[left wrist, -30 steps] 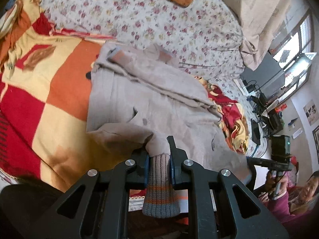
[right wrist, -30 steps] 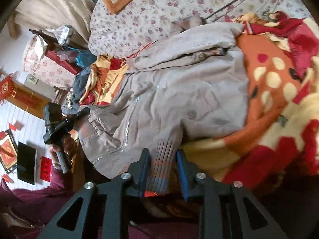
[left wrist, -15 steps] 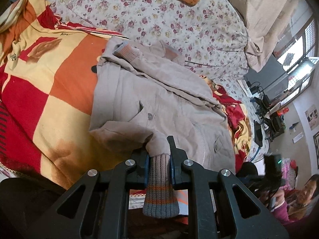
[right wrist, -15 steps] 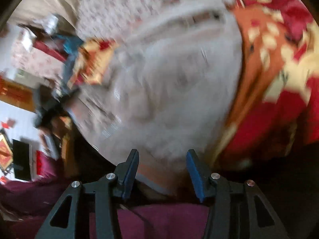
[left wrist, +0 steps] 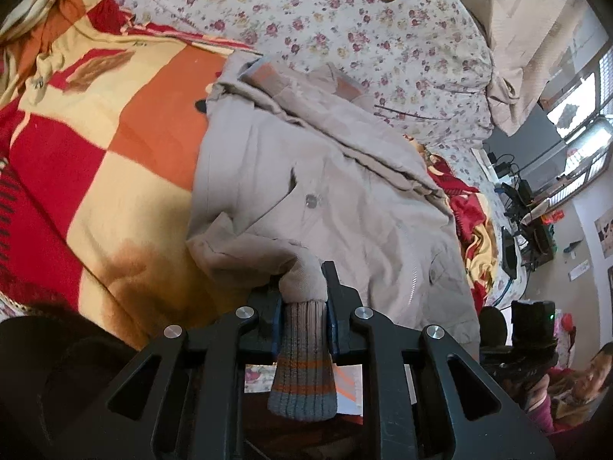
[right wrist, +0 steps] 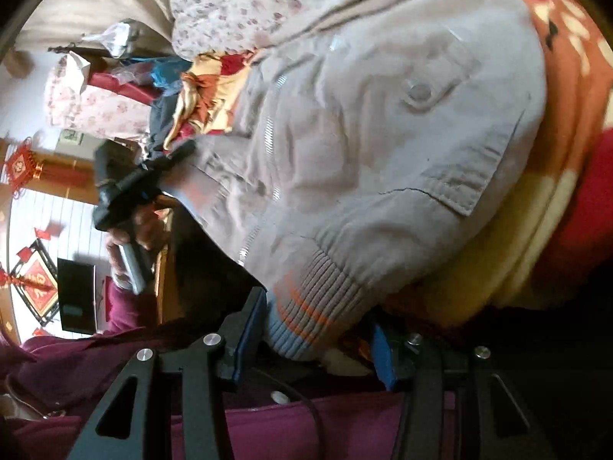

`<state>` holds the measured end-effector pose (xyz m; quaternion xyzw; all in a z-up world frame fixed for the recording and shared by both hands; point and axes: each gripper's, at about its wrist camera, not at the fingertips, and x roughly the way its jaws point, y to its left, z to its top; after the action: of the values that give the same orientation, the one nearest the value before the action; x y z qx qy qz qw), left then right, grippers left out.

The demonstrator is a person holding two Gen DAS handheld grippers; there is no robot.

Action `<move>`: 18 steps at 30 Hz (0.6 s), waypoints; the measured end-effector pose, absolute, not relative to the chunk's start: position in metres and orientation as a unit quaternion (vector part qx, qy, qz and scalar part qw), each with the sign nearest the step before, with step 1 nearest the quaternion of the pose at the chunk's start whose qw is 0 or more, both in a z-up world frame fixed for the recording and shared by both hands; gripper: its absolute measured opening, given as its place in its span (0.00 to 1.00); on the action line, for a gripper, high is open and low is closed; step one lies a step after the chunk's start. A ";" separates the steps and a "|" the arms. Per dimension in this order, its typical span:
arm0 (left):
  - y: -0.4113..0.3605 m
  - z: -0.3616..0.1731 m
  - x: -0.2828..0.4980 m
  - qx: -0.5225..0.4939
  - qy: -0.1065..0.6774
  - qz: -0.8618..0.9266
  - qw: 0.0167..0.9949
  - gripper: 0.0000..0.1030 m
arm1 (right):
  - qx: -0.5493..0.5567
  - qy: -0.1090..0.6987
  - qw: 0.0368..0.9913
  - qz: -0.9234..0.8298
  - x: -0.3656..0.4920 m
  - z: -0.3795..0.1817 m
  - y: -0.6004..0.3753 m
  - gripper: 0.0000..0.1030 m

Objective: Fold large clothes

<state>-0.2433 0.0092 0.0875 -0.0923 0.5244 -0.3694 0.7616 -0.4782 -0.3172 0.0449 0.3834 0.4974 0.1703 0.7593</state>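
A beige zip-up jacket [left wrist: 325,199] lies spread on a checked red, orange and cream blanket [left wrist: 115,161] on the bed. The left gripper [left wrist: 302,306] has its jaws closed tight on the jacket's ribbed sleeve cuff [left wrist: 302,375], at 6 o'clock in its view. The right gripper [right wrist: 310,329] has just been opening; its jaws stand apart around the ribbed hem [right wrist: 314,306], blue pads [right wrist: 245,329] clear of the knit.
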 end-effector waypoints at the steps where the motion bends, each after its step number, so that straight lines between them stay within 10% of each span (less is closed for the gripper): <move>1: 0.008 0.084 -0.243 -0.093 0.529 -0.368 0.759 0.21 | 0.383 0.498 0.759 0.169 -0.477 0.045 -0.317 0.47; 6: 0.002 0.071 -0.244 -0.089 0.555 -0.367 0.741 0.49 | 0.417 0.495 0.754 0.114 -0.468 0.029 -0.335 0.48; 18: 0.008 0.041 -0.251 -0.052 0.589 -0.337 0.733 0.49 | 0.428 0.494 0.744 0.137 -0.462 0.015 -0.326 0.49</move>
<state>-0.2509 0.0083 0.0414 -0.0520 0.5893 -0.3368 0.7325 -0.4623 -0.3262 0.0154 0.4279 0.4943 0.1373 0.7441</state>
